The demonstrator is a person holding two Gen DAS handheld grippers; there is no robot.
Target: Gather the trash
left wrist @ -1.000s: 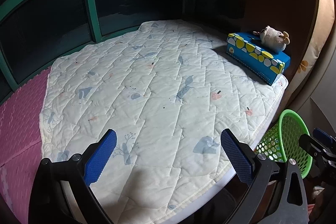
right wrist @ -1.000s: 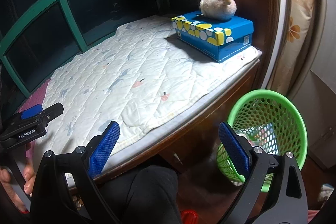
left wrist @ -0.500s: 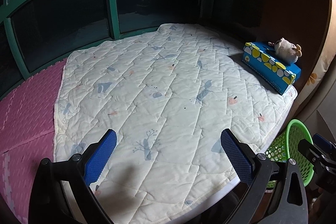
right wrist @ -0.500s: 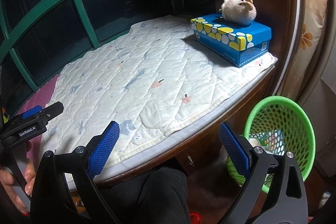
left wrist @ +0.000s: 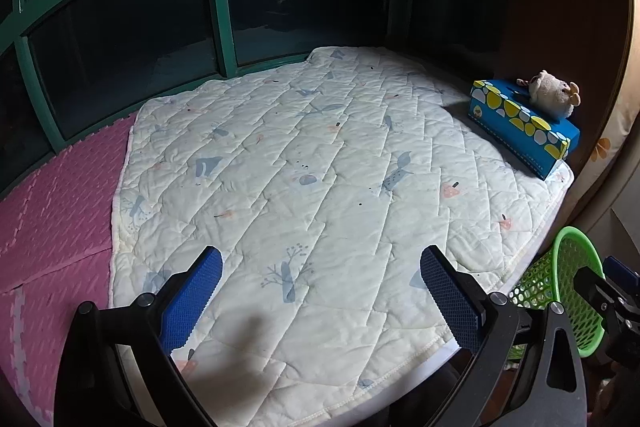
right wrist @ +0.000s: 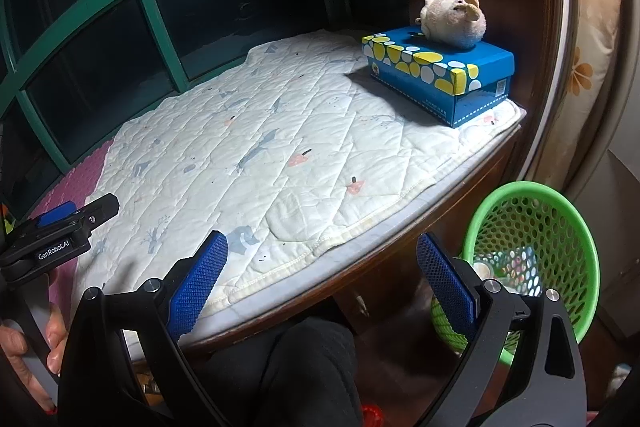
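Observation:
A green mesh basket (right wrist: 532,223) stands on the floor beside the window seat, with bits of trash (right wrist: 506,265) inside; its rim (left wrist: 570,283) also shows at the right of the left wrist view. My left gripper (left wrist: 320,291) hangs open over the front of the cream quilt (left wrist: 320,167), holding nothing. My right gripper (right wrist: 320,275) is open and empty over the seat's front edge, its right finger (right wrist: 444,279) in front of the basket. No loose trash shows on the quilt.
A blue tissue box (right wrist: 440,75) with a small plush toy (right wrist: 454,21) on it sits at the quilt's far right corner. Pink foam mat (left wrist: 52,207) lies to the left. Green-framed dark windows (left wrist: 216,7) close the back. A dark-clothed knee (right wrist: 288,367) is below.
Both grippers have drawn back and up, so more of the quilt and pink mat shows and the tissue box looks farther off. Both stay open.

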